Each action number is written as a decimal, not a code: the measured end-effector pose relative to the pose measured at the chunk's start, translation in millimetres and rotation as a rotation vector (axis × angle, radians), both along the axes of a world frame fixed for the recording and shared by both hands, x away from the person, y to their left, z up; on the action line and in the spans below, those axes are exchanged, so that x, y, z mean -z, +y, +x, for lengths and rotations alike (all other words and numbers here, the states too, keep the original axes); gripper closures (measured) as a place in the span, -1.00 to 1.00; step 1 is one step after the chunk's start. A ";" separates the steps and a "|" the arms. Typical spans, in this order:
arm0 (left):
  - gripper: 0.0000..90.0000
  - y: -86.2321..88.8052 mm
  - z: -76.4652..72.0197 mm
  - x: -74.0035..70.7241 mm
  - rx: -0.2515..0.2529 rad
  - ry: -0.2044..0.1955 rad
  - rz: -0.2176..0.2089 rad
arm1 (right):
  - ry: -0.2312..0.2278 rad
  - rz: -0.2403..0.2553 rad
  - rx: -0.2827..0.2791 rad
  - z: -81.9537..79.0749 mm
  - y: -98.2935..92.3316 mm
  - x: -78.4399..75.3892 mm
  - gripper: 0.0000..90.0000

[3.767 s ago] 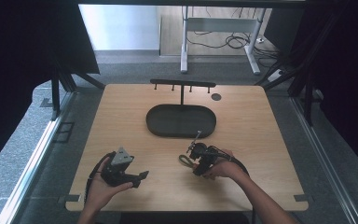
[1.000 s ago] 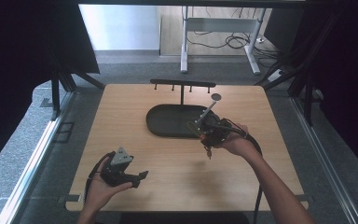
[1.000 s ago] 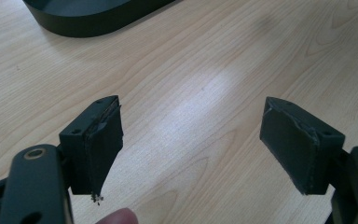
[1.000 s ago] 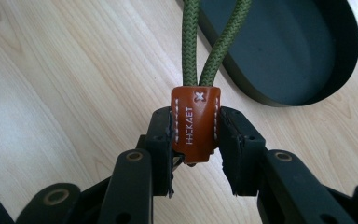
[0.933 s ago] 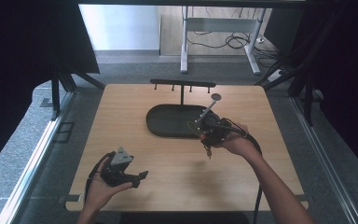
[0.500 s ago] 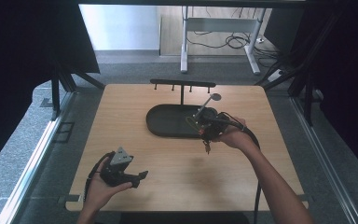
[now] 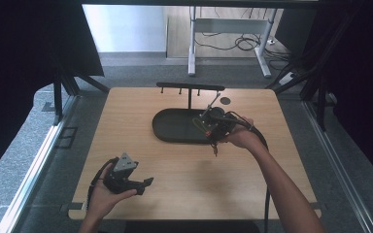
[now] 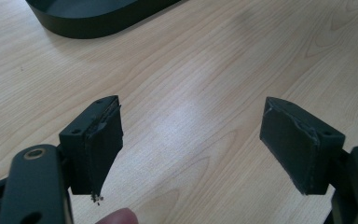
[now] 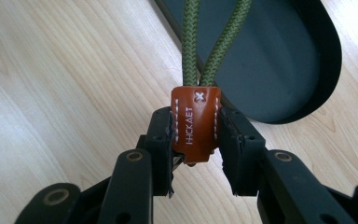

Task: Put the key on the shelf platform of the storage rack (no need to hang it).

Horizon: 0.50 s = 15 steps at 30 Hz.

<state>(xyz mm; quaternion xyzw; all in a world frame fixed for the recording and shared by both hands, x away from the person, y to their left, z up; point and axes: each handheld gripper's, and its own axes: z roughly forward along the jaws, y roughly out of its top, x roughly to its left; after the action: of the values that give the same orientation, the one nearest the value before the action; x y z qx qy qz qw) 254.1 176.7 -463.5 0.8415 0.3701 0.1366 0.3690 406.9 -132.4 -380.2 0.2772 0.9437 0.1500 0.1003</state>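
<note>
A key strap, a brown stitched leather tab [image 9: 195, 122] on a loop of green braided cord [image 9: 214, 42], is pinched between the jaws of my right gripper [image 9: 196, 137]. In the high view the right gripper [image 7: 212, 124] hovers over the right end of a black oval tray [image 7: 172, 130], with the green cord [image 7: 197, 124] hanging at its left and a small piece dangling under the hand. The tray [image 9: 284, 60] lies just beyond the tab. My left gripper [image 7: 141, 183] rests near the table's front left, its jaws wide apart over bare wood [image 8: 191, 140].
A low black rack with pegs [image 7: 190, 88] stands behind the tray, and a small dark disc [image 7: 225, 101] lies on the table to its right. The tray's edge [image 8: 88, 23] shows ahead of the left gripper. Bare wood surrounds the tray on the left and front.
The right hand carried the key strap from the table's front middle up to the tray, then drifted a little left over the tray's right end. The left hand stayed put.
</note>
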 end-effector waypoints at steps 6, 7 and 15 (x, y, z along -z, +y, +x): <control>-0.52 0.8 0.1 -0.1 -0.001 0.000 -0.001 | -0.003 0.009 0.001 7.4 -1.9 -1.9 0.48; -0.52 0.8 0.1 -0.1 -0.001 0.000 -0.001 | -0.003 0.009 0.001 7.4 -1.9 -1.9 0.48; -0.52 1.3 0.3 0.3 0.001 0.002 -0.003 | -0.010 -0.008 0.002 18.6 3.6 -5.4 0.48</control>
<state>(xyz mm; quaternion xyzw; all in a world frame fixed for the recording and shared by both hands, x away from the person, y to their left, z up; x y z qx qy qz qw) 254.4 178.1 -463.7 0.8414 0.3702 0.1350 0.3697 425.6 -128.8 -374.9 0.2769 0.9435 0.1473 0.1065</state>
